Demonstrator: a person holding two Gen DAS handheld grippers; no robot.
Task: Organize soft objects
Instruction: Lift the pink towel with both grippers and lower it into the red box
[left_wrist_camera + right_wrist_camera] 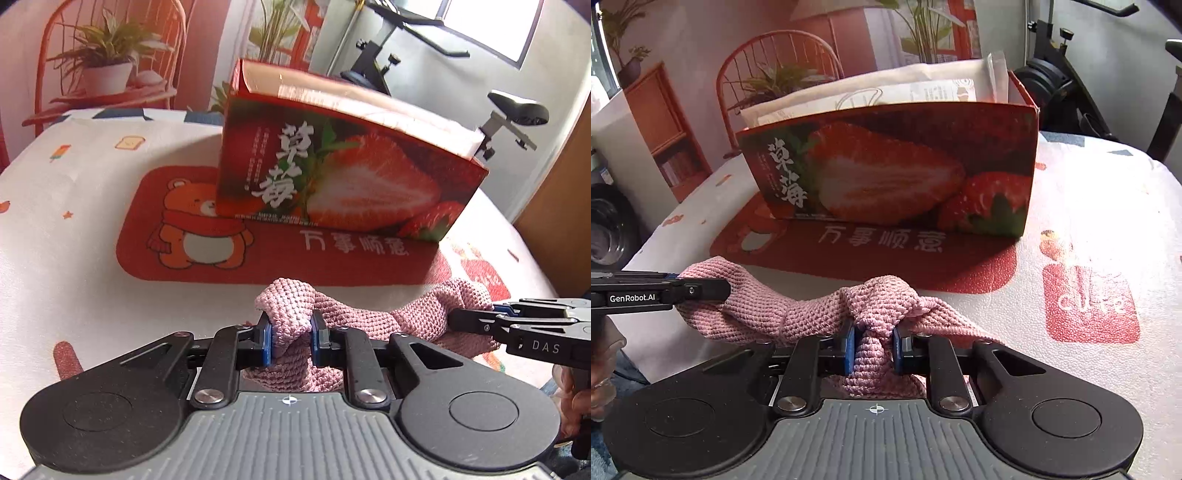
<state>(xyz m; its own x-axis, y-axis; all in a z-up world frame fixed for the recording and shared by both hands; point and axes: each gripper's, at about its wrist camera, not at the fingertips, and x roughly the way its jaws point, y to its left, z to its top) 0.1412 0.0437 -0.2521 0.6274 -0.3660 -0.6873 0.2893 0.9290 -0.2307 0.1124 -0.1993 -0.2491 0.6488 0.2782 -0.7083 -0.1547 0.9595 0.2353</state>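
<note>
Both grippers are clamped on the pink knitted cloth: left gripper pinches one bunched end, right gripper the other, near the table's front edge, before the strawberry box.

Potted plant, exercise bike, red chair.

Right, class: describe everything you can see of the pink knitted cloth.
The pink knitted cloth is a soft, coarse-weave textile, bunched and twisted into a rope-like band. It stretches between the two claws: the left claw pinches one bunched end and the right claw the other, both shut on it. It hangs in front of the strawberry box, above the patterned tablecloth, with loose folds drooping below.
</note>
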